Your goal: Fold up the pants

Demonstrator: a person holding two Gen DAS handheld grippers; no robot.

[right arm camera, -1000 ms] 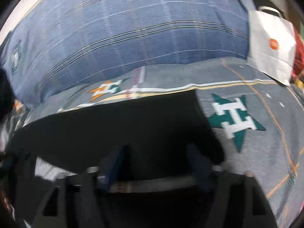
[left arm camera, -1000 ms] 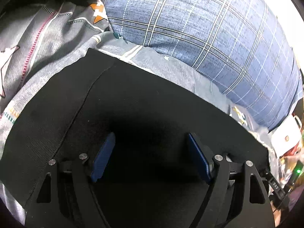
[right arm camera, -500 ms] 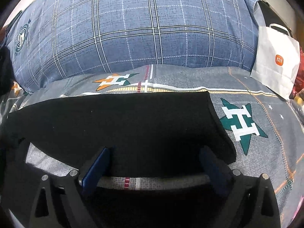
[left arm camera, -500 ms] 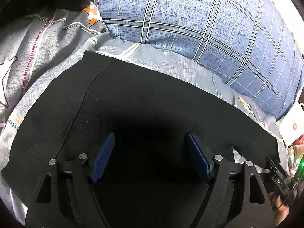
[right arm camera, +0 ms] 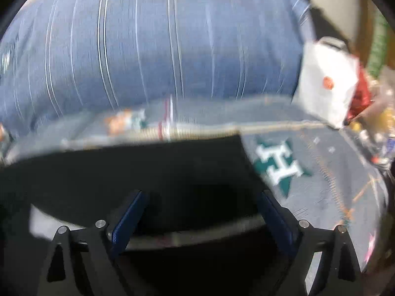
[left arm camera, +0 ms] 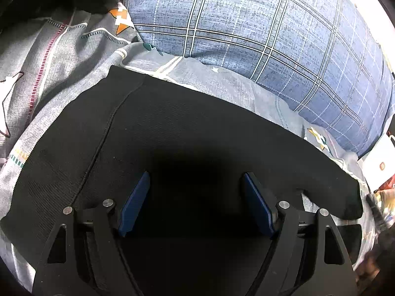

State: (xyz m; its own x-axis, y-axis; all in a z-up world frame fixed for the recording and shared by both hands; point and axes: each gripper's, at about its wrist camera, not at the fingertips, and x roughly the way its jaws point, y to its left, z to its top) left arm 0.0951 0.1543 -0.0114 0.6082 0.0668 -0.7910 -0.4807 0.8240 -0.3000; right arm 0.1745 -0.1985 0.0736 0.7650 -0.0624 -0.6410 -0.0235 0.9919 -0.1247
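Grey star-print bedsheet [right arm camera: 328,180] — blue plaid pillow [left arm camera: 259,39]

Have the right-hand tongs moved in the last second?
Yes. The right tongs pulled back and up: the white bag sits lower in their view now.

Matt black knit pants [left arm camera: 197,133]; woven cloth pillow [left arm camera: 259,37].

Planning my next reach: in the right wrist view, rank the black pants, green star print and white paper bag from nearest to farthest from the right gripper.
1. Black pants, directly under the right gripper.
2. Green star print, on the bedspread, just right.
3. White paper bag, upper right, against the pillow.
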